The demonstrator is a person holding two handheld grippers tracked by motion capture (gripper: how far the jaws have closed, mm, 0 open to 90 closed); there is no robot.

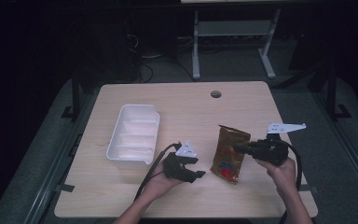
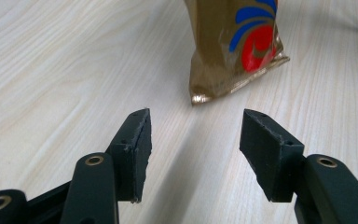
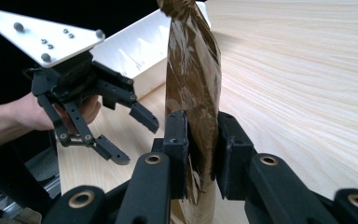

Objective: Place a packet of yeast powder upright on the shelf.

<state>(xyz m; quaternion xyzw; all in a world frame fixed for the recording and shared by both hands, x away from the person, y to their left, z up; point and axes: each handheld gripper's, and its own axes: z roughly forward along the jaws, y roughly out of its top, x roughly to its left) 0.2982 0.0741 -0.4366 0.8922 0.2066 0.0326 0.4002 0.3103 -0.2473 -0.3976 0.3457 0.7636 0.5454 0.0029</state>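
Observation:
A gold-brown snack bag [image 1: 230, 154] with a red and blue print stands on edge near the table's front right. My right gripper [image 1: 240, 148] is shut on the bag's side; in the right gripper view its jaws pinch the foil [image 3: 200, 140] between them. My left gripper [image 1: 196, 171] hovers just left of the bag, open and empty. In the left gripper view the bag's lower corner [image 2: 235, 51] lies ahead of the spread jaws [image 2: 195, 140]. The left gripper [image 3: 121, 135] also shows beside the bag in the right gripper view.
A white plastic bin [image 1: 134, 135] sits at the left of the light wood table [image 1: 186, 105], also seen as the bin [image 3: 140, 51] behind the bag. A round cable hole [image 1: 216, 94] is near the far edge. Dark floor and desk legs lie beyond.

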